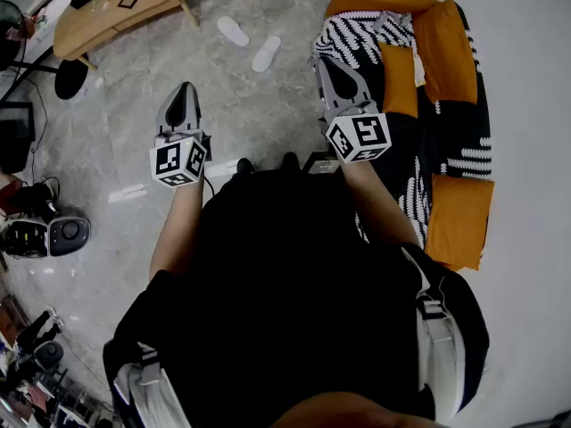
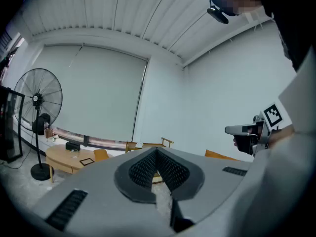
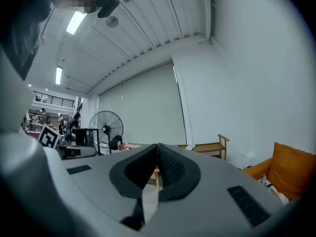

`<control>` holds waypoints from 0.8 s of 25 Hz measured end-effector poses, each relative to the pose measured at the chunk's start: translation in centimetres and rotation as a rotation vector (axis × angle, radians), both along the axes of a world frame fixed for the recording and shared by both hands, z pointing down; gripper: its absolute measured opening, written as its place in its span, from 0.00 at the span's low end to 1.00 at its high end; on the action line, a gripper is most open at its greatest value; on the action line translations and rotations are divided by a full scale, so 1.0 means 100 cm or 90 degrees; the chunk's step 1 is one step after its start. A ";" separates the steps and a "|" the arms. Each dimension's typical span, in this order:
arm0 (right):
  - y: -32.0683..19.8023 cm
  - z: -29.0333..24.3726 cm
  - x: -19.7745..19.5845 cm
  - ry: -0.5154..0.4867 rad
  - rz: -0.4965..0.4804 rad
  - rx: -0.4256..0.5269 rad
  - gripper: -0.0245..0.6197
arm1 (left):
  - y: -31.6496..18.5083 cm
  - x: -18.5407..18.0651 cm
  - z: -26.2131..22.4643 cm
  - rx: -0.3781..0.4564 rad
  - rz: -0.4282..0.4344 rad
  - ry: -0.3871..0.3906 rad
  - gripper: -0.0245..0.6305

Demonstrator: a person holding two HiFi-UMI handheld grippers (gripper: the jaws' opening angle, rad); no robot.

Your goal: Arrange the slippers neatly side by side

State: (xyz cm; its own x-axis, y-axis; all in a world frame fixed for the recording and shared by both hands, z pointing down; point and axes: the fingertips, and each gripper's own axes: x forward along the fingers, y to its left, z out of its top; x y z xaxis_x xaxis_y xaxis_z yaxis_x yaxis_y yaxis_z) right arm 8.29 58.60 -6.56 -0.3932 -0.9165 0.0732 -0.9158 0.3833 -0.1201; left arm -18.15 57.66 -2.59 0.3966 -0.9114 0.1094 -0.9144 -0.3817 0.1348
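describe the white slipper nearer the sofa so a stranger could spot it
Find the sofa with orange cushions at the head view's right; on the grey stone floor left of it lie two flat white slippers, apart. Yours is the slipper nearer the sofa; the other slipper lies towards the wooden table.

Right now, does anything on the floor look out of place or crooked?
Yes, the slippers. One white slipper and the other slipper lie on the grey floor with a gap between them. They are angled in different directions like a V, not lined up as a pair. Nothing looks spilled or broken.
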 end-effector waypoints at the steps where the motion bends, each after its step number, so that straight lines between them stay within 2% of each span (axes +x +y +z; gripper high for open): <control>1: 0.001 -0.001 0.003 0.001 0.000 0.001 0.09 | 0.001 0.002 -0.002 0.002 0.002 -0.002 0.06; 8: 0.010 -0.002 0.023 -0.003 0.004 0.003 0.09 | 0.004 0.018 -0.015 0.020 0.006 -0.004 0.06; 13: 0.017 0.003 0.028 -0.018 -0.034 -0.012 0.09 | 0.012 0.035 -0.025 0.045 0.063 0.001 0.06; 20: 0.028 0.009 0.063 -0.049 -0.028 -0.015 0.09 | 0.025 0.067 -0.023 0.040 0.073 -0.005 0.06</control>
